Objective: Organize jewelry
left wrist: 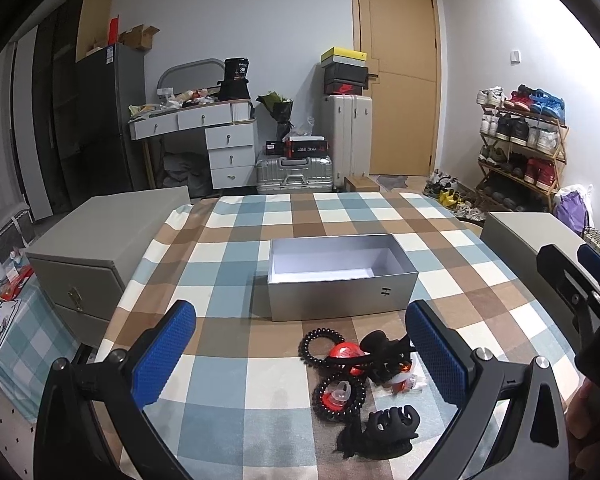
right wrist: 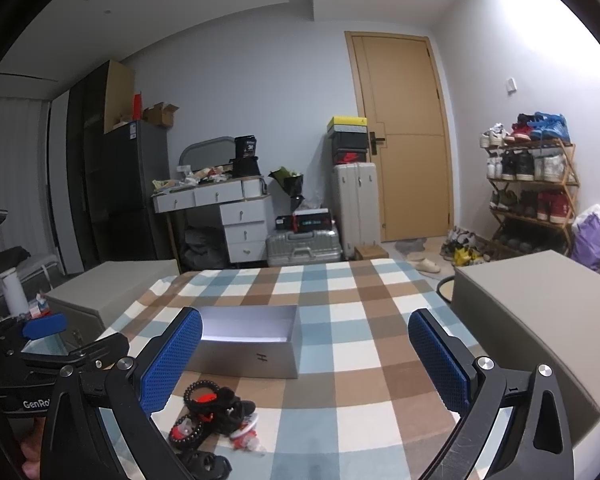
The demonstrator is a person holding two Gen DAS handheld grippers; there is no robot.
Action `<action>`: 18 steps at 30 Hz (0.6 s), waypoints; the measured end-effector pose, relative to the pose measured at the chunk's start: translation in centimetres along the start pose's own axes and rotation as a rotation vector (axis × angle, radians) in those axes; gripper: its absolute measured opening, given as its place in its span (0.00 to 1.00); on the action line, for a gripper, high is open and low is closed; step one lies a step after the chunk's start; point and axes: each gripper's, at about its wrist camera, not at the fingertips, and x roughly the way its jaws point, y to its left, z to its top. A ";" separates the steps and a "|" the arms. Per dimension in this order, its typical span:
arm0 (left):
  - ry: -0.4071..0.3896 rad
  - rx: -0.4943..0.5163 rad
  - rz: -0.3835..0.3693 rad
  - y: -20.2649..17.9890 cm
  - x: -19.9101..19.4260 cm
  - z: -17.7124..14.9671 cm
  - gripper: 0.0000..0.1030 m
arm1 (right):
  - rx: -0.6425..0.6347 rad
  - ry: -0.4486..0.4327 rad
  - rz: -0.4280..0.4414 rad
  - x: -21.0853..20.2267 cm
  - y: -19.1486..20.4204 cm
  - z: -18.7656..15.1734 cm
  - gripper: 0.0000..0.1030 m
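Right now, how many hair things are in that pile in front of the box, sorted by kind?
Black spiral hair ties: 2
Black claw clips: 2
Red and clear clips: at least 3, tangled, so hard to separate
Total: about 7, all on the checked tablecloth; none in the silver box yet.

In the left wrist view, the right-hand blue pad covers one end of the tangled pile of hair accessories; which pieces touch there cannot be told. The right claw is cut off by the frame's right edge.

In the right wrist view, the left-hand pad hides the near left corner of the silver box. A black claw clip is cropped by the bottom edge. The small mark on the box front is too small to read.
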 end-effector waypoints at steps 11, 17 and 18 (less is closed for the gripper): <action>0.010 -0.024 -0.028 0.1 0.2 -0.3 0.99 | -0.004 0.003 0.000 -0.1 -0.2 -0.2 1.00; 0.020 -0.024 -0.034 0.2 0.2 -0.5 0.99 | 0.010 0.005 0.003 0.0 -0.2 -0.4 1.00; 0.021 -0.024 -0.035 0.2 0.2 -0.5 0.99 | 0.009 0.007 0.006 0.0 -0.2 -0.4 1.00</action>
